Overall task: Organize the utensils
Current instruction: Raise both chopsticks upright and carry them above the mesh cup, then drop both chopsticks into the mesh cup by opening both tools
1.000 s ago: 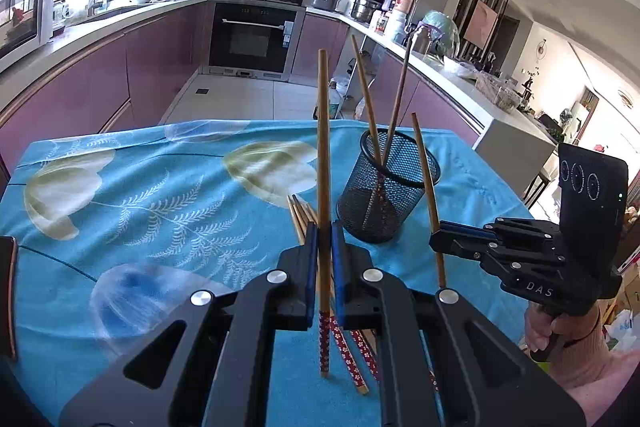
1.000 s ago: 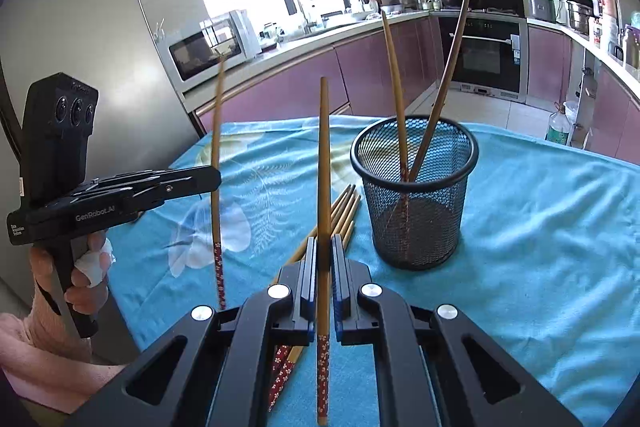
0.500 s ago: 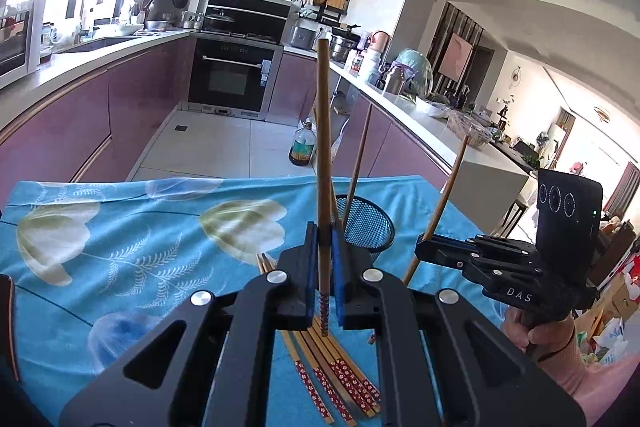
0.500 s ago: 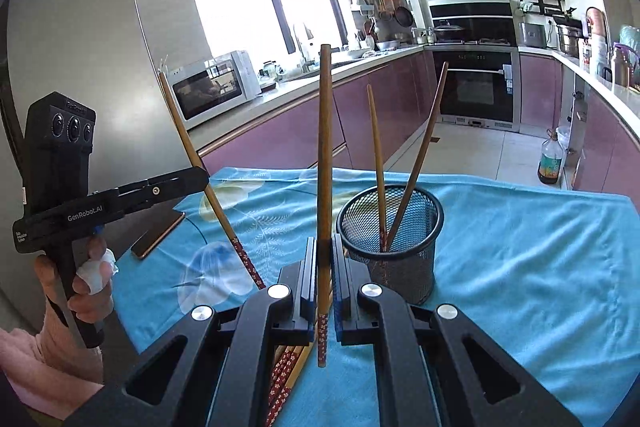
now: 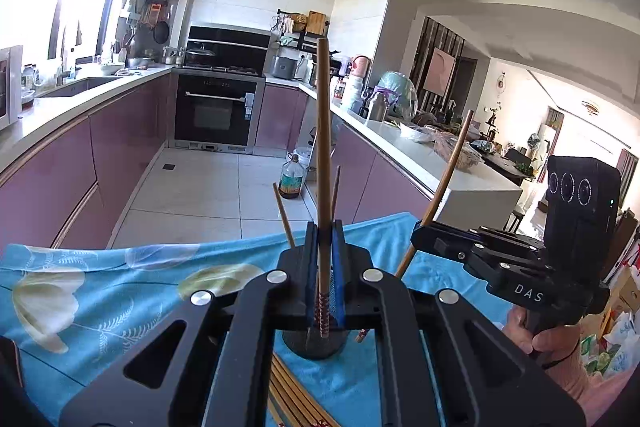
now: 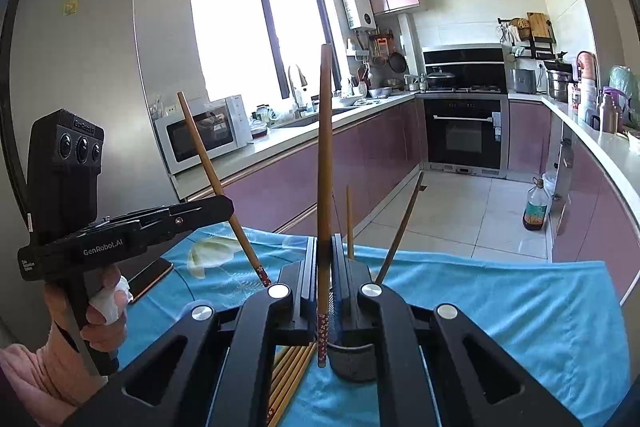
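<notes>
Left wrist view: I've lifted both grippers, so the mesh holder [image 5: 316, 345] now sits low, mostly hidden behind my left gripper [image 5: 324, 283], clamped on its chopstick [image 5: 323, 155]. Right gripper [image 6: 325, 283] pinches another chopstick [image 6: 325, 163], poised above. Loose chopsticks [image 6: 290, 367] lie partly cut off.

Mesh holder [image 5: 314, 345] mostly behind tool [image 5: 323, 281]

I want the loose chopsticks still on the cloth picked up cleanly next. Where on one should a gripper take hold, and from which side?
Probably from above, fingers closing across a bare wooden shaft near the middle. The loose chopsticks lie flat and tightly side by side on the blue cloth beside the mesh cup, so an outer stick of the bundle is easiest to single out. Both the left gripper and right gripper already hold one.
</notes>
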`<state>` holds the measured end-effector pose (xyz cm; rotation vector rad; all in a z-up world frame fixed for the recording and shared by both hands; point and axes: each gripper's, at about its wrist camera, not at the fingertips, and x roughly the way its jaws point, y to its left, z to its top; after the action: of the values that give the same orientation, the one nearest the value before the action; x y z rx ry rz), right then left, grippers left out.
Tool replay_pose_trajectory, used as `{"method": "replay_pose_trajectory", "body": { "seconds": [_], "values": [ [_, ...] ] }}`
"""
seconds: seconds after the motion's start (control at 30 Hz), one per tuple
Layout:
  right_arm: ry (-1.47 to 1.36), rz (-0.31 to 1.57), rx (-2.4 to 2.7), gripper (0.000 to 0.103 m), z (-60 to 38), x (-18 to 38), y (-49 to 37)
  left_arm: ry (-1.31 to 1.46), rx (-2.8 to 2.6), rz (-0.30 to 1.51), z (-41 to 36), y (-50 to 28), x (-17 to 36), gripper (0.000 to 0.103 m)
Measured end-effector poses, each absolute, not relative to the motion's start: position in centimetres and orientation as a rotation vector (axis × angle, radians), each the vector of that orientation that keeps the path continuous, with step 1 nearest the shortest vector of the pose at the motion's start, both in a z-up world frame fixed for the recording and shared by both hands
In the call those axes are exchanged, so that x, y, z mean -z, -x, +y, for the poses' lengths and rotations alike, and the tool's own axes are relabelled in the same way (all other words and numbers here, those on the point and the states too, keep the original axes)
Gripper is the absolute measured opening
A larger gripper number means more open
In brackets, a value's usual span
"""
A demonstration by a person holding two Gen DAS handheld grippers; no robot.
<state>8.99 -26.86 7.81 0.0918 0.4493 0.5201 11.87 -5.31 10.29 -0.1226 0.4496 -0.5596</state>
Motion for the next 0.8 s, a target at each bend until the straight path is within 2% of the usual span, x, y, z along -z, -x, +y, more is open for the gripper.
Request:
{"method": "replay_pose_trajectory", "body": {
  "seconds": [0.3,0.8],
  "values": [
    [-0.101,0.447,-0.467,0.006,-27.3,-7.4,-11.5,0.056,0.536,0.464,-7.7,-14.2,-10.5,0.008],
    [-0.046,0.659,-0.48,0.006,-25.6,-2.3,-14.2,-0.011,0.548,0.676,-10.1,-18.7,-4.1,0.008]
  ]
}}
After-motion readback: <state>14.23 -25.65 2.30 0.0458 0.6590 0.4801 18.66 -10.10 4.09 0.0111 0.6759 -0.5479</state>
